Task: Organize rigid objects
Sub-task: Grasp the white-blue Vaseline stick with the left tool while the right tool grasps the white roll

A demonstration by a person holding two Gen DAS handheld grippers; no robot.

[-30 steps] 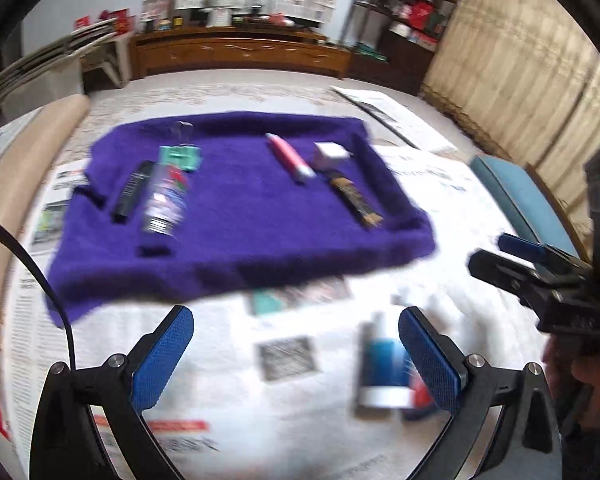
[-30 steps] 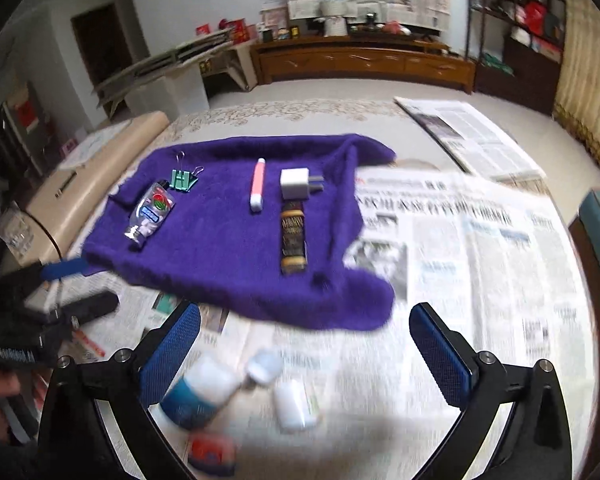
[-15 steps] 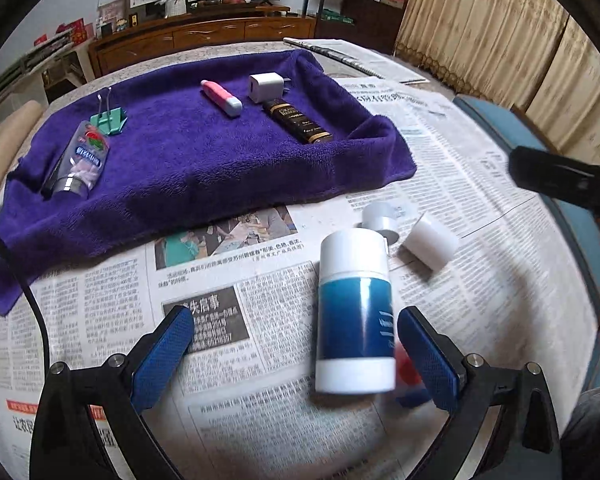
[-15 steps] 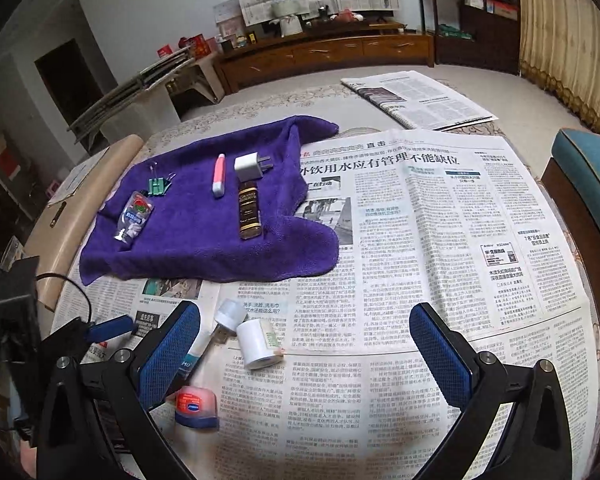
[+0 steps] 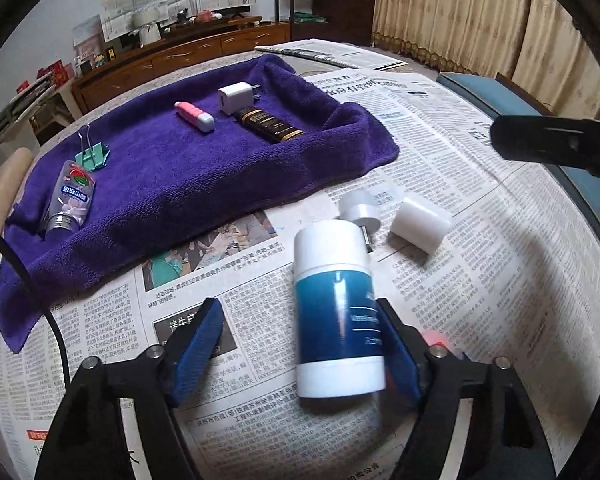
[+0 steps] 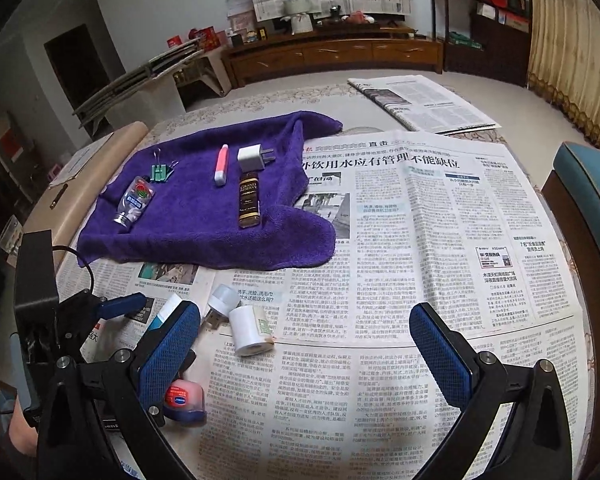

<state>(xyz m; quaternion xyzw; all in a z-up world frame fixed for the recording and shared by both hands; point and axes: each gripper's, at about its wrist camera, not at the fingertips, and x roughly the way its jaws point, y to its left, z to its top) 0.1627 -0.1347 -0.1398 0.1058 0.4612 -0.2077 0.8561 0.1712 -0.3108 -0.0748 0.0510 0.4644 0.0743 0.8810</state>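
A blue and white bottle [image 5: 336,312] lies on the newspaper between the pads of my left gripper [image 5: 300,344]. The right pad touches or nearly touches its side; the left pad stands well clear, so the gripper is open. Beyond it lie a small white plug-like piece [image 5: 359,210] and a white cylinder [image 5: 420,222]. A purple towel [image 5: 172,176] holds a tube [image 5: 71,196], green binder clip [image 5: 93,156], pink stick [image 5: 194,117], white charger [image 5: 236,98] and dark bottle [image 5: 268,126]. My right gripper [image 6: 304,348] is open and empty over the newspaper.
A small red and blue tin [image 6: 184,398] lies by my right gripper's left finger. Newspaper [image 6: 420,220] covers the table. A blue chair [image 6: 588,200] stands at the right edge. A beige pad [image 6: 84,184] lies left of the towel.
My left gripper has moved forward and lower, so the blue and white bottle now lies between its pads. My right gripper has dropped slightly toward the newspaper.
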